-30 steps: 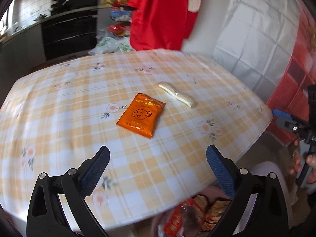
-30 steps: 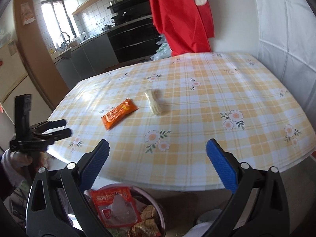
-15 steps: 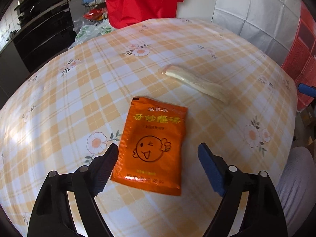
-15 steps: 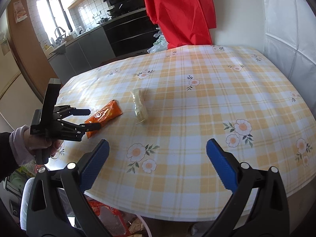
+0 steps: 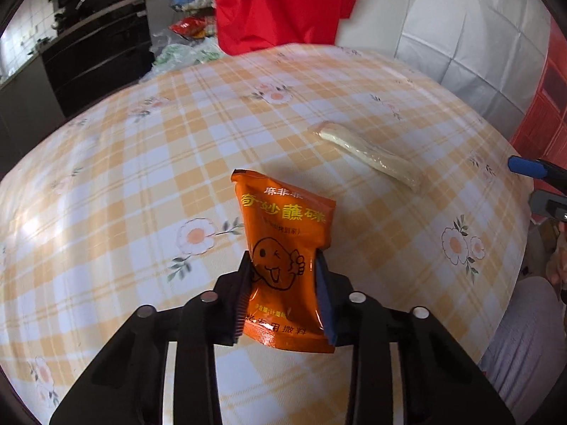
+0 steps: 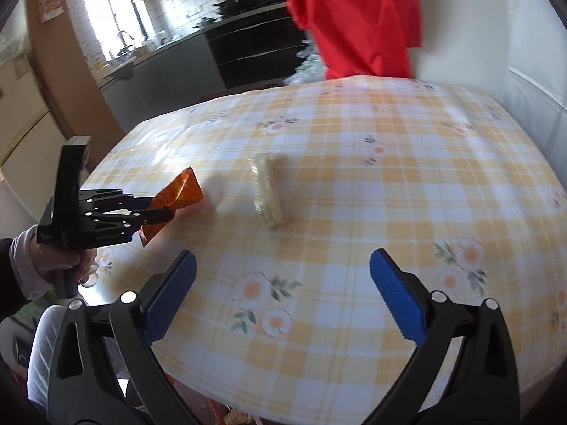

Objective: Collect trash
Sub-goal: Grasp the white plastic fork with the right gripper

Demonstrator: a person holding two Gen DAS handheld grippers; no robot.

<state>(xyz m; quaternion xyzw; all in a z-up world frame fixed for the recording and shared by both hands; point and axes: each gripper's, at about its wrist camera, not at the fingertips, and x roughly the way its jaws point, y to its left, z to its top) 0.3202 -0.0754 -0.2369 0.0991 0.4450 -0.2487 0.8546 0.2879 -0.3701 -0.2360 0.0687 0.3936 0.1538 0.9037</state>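
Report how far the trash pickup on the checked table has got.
Done: nothing visibly binned in these views. In hand: the left hand-held gripper has just closed on the orange sachet. Left: the pale wrapped stick lies on the tablecloth; the right hand-held gripper is open and empty.

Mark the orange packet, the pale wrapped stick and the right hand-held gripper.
orange packet (image 5: 283, 244), left wrist view, printed front face
pale wrapped stick (image 6: 266, 191), right wrist view, middle of its length
right hand-held gripper (image 6: 283, 294), right wrist view, midway between fingertips
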